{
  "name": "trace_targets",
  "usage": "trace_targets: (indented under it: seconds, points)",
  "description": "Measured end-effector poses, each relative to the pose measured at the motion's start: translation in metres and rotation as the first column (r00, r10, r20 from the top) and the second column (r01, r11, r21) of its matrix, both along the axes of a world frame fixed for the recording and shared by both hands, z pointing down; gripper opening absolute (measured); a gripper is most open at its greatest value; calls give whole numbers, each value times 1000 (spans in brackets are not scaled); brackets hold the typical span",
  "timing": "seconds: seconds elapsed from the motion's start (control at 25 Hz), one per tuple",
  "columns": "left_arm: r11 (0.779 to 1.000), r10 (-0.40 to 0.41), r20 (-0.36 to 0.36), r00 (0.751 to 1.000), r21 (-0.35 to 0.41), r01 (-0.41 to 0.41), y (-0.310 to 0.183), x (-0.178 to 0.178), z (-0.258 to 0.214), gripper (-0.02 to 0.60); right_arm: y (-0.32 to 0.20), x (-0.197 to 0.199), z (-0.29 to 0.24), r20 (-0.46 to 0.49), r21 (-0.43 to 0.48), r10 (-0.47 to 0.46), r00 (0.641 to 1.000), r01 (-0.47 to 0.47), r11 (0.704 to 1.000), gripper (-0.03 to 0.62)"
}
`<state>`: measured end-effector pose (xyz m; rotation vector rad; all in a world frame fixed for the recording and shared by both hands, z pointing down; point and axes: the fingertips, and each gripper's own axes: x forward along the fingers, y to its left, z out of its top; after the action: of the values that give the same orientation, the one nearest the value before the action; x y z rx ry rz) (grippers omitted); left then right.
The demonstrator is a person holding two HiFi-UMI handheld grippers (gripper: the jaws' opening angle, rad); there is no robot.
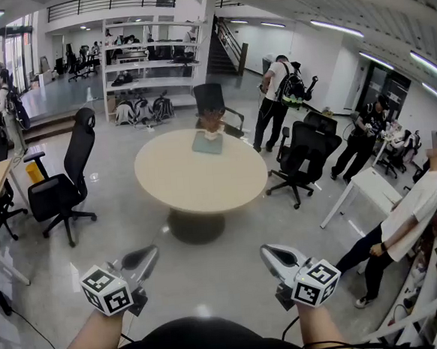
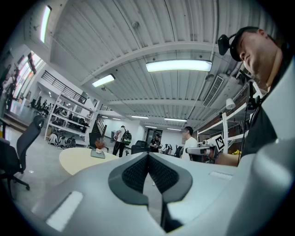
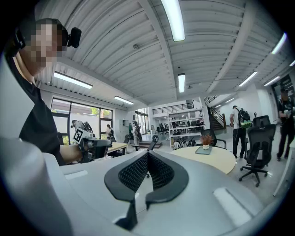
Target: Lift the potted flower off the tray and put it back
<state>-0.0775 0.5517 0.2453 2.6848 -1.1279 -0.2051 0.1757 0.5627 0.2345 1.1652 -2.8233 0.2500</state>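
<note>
Cream round table stands well ahead, w/ the potted flower on its tray at the far side. We hold the left gripper & right gripper low, well apart from it. Both claws are pressed together, nothing btwn. We judge nothing's begun: approach, lift & put-back all remain.

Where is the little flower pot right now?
In the head view, the potted flower sits on the tray at the round table's far edge, just before a black office chair.
</note>
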Motion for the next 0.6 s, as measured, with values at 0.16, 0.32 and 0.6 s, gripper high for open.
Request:
trace_targets:
  seconds: [0.16, 0.32, 0.6]
  points:
    - [1000, 5, 1, 1000, 2, -5, -2, 1, -4, -2, -1, 1, -3, -2, 2, 3, 1000, -3, 1000, 11]
    - [1000, 3, 0, 1000, -3, -3, -5, 6, -5, -2, -4, 6, -5, -4, 6, 2, 1000, -2, 1000, 11]
    - [1000, 15, 7, 1000, 6, -15, -7, 30, -8, -2, -5, 30, -12, 63, 6, 5, 998, -5, 1000, 14]
